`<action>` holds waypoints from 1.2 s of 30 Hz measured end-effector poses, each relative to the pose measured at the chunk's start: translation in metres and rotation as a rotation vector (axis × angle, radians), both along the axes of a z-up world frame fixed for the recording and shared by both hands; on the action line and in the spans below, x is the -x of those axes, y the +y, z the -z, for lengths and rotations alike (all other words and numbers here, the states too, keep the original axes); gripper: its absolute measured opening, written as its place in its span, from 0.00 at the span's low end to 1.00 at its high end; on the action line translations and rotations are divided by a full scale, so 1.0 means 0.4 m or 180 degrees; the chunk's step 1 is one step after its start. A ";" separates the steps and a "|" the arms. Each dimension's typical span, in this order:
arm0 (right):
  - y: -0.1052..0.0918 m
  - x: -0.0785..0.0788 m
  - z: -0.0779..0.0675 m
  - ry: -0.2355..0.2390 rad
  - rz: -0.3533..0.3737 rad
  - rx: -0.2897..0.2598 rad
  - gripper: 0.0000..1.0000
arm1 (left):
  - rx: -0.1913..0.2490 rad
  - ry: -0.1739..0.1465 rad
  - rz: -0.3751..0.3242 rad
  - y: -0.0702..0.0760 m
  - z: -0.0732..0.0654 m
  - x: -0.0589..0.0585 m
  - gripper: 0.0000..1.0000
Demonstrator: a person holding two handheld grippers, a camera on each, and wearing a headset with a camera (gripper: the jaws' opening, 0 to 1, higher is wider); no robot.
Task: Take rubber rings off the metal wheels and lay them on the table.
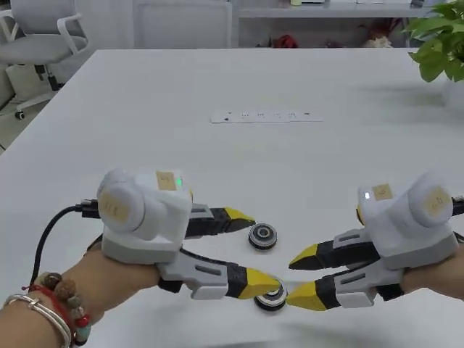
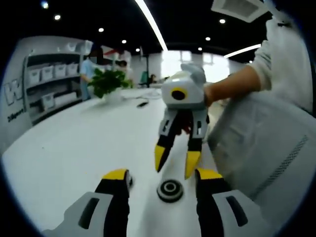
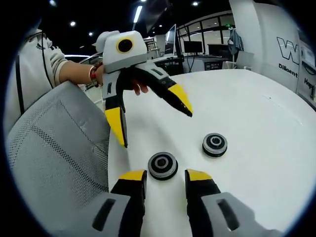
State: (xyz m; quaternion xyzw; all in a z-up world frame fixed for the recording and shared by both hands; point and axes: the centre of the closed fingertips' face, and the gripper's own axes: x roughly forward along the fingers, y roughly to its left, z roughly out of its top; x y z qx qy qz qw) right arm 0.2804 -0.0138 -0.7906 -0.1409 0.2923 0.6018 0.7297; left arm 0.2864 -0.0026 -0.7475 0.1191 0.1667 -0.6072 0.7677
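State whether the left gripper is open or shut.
Open. The left gripper has its jaws standing wide apart, with a wheel lying between them.

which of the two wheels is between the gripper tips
The wheel nearest the person, lying where yellow fingers from left and right meet. The other wheel sits farther up the table, clear of them.

The far table lies open, save a power strip (mid-table) and a plant at its right corner.

Left tool, near wheel, right tool abreast, far wheel behind
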 end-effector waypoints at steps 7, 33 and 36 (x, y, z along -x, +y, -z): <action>-0.001 0.006 0.018 -0.0022 -0.0052 0.0118 0.25 | -0.0082 0.0021 0.0109 -0.019 0.039 0.021 0.41; 0.013 0.013 0.045 -0.0127 -0.0145 0.0272 0.19 | -0.0403 -0.0150 0.0167 -0.024 0.112 0.027 0.15; 0.012 0.013 0.045 -0.0136 -0.0144 0.0270 0.18 | -0.0422 -0.0179 0.0169 -0.022 0.113 0.025 0.15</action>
